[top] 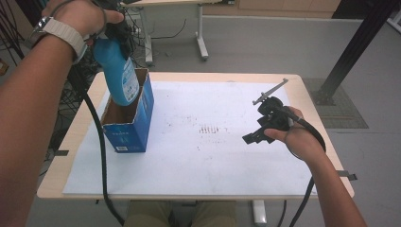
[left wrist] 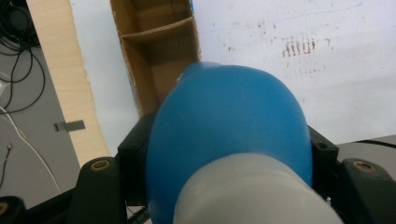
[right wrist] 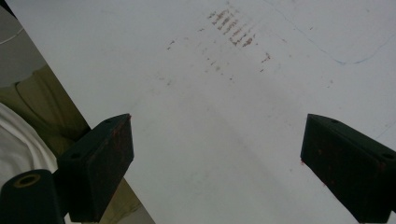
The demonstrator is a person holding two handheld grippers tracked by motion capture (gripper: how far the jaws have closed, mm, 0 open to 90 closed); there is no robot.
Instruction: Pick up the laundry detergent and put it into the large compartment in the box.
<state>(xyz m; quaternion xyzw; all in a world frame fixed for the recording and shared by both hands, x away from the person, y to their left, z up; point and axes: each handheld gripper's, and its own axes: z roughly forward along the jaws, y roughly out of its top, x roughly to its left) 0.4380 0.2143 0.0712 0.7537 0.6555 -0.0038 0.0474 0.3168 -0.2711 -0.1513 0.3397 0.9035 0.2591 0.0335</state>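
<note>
My left gripper (top: 116,37) is at the upper left, held high and shut on the neck of a blue bottle (top: 118,68) with a printed label. The bottle hangs slightly tilted over an open blue cardboard box (top: 130,127) at the table's left; its lower end is at the box's opening. In the left gripper view the blue bottle (left wrist: 229,135) with its white neck sits between the jaws, and the box's brown inside (left wrist: 159,56) with a divider lies below. My right gripper (top: 253,136) hovers open over the white sheet at the right, nothing between its jaws (right wrist: 215,154).
A white sheet (top: 198,165) with reddish-brown marks (top: 212,130) covers most of the wooden table (top: 307,94). Another table's legs (top: 202,45) and a black post (top: 352,49) stand behind. Cables (top: 97,137) trail off the left edge.
</note>
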